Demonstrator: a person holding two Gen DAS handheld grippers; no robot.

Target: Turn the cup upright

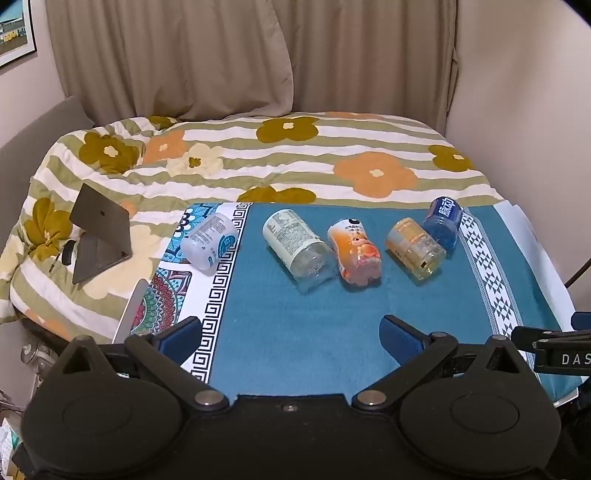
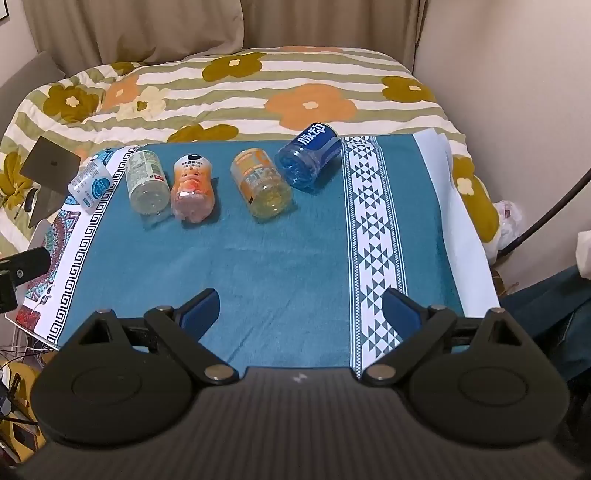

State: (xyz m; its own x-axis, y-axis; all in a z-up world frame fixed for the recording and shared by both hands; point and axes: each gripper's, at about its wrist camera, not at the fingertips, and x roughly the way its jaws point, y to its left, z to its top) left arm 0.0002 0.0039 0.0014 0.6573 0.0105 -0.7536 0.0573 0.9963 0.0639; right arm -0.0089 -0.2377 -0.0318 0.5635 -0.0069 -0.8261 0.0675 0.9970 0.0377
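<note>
A bed (image 1: 258,162) with a striped, flowered quilt (image 2: 236,92) fills the room's far end. Beige curtains (image 1: 221,55) hang behind it, between pale walls (image 1: 524,92). A framed picture (image 1: 14,33) hangs on the left wall. A grey headboard (image 1: 40,133) stands at left.

I see a worktop under a teal cloth (image 2: 280,258); five cups (image 2: 264,184) lie on their sides across its far half.

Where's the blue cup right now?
The blue cup lies on its side at the right end of the row in both views, against the yellow cup, beside the cloth's white triangle-patterned band.
</note>
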